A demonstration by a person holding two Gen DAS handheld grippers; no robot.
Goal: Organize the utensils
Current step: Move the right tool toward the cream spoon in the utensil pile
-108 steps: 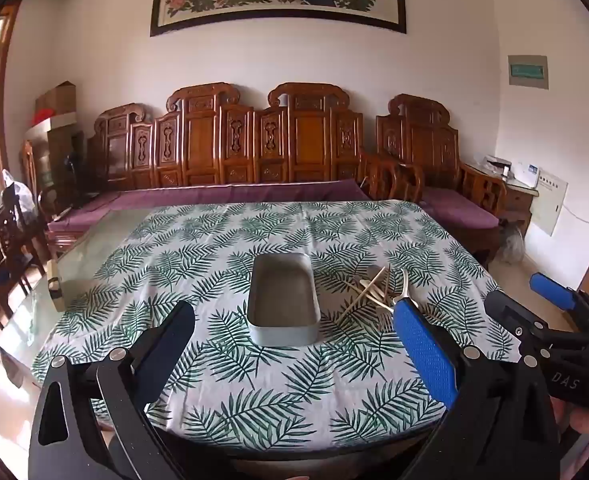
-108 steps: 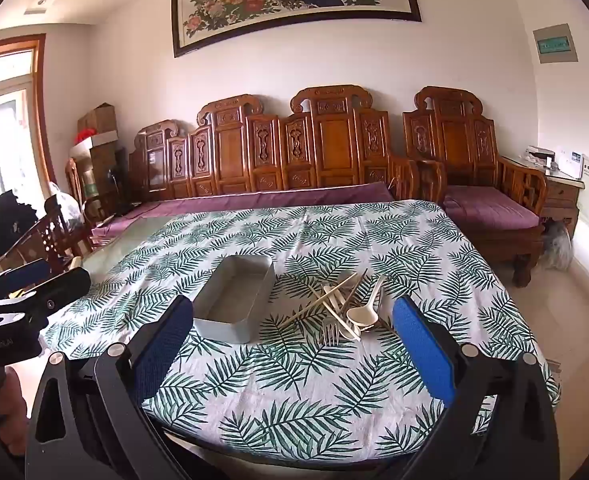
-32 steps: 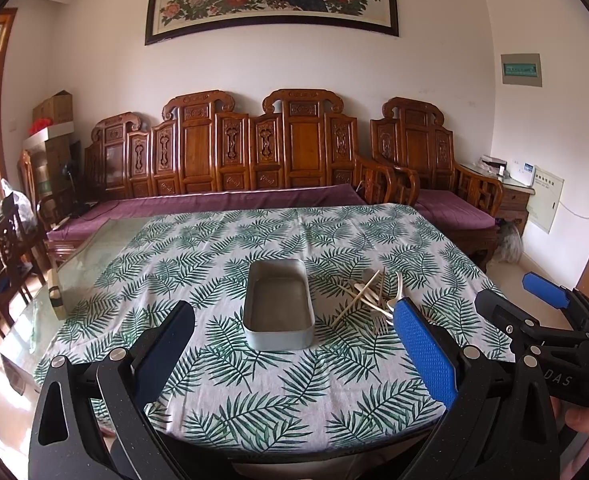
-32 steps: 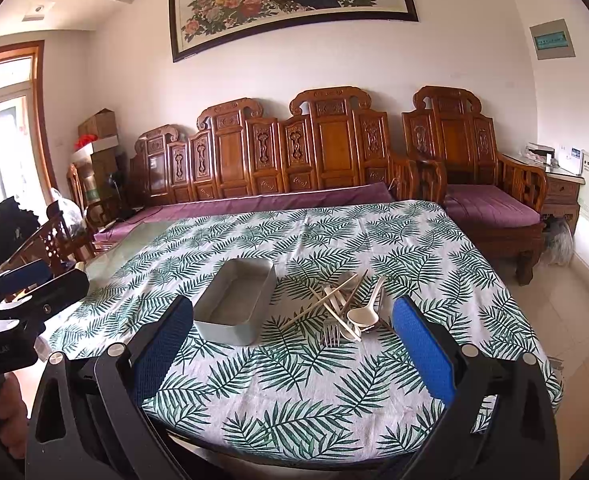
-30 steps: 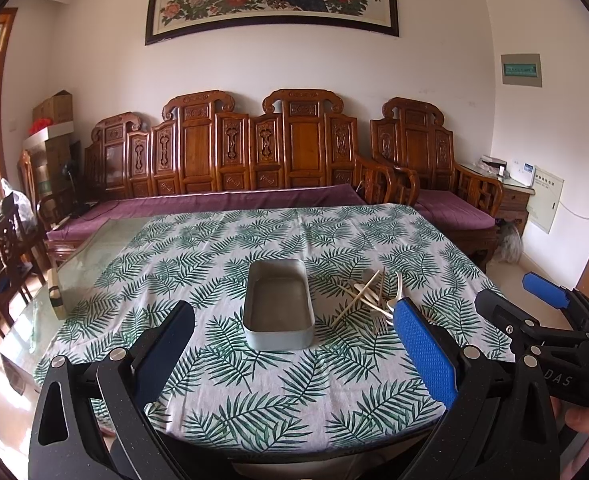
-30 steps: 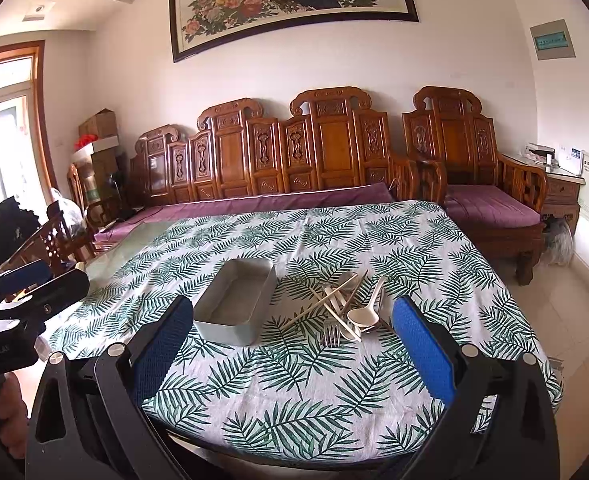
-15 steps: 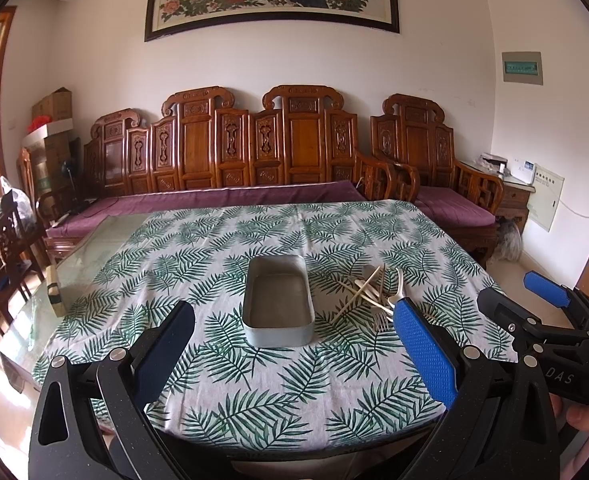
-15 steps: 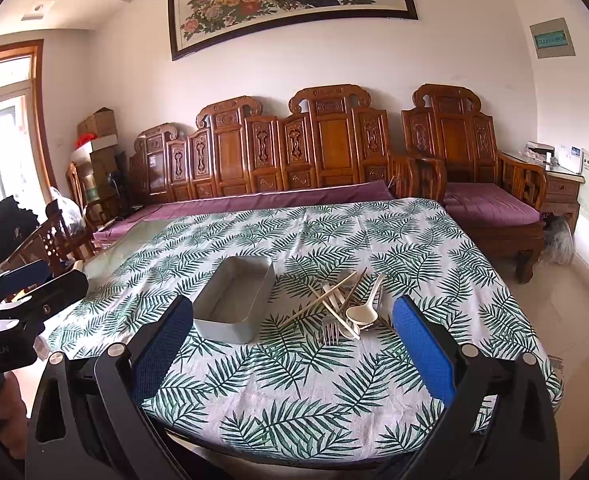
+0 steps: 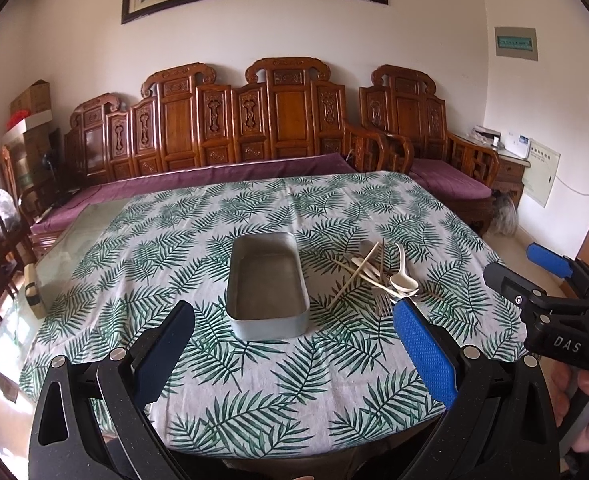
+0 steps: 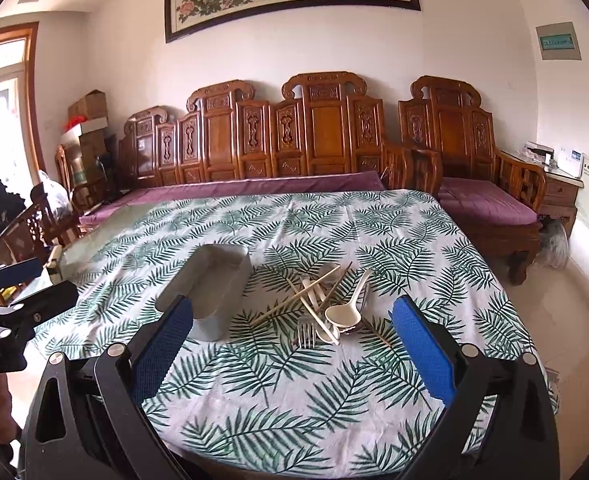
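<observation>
An empty grey metal tin [image 9: 267, 286] sits mid-table; it also shows in the right wrist view [image 10: 208, 296]. To its right lies a heap of utensils [image 9: 378, 276]: chopsticks, a white spoon [image 10: 344, 312], a fork [image 10: 306, 330] and more. My left gripper [image 9: 294, 316] is open and empty, above the near table edge in front of the tin. My right gripper [image 10: 292, 312] is open and empty, facing the heap from the near edge. It shows in the left wrist view [image 9: 534, 272] at far right.
The table wears a white cloth with green palm leaves [image 9: 294, 380]; bare glass shows at its left edge [image 9: 74, 236]. Carved wooden benches with purple cushions [image 9: 254, 128] stand behind it. Boxes [image 10: 88, 120] and dark chairs stand at the left.
Both grippers have moved forward and tipped down toward the table; the tin and the utensil heap look larger and lower in view. Nothing on the table has moved.
</observation>
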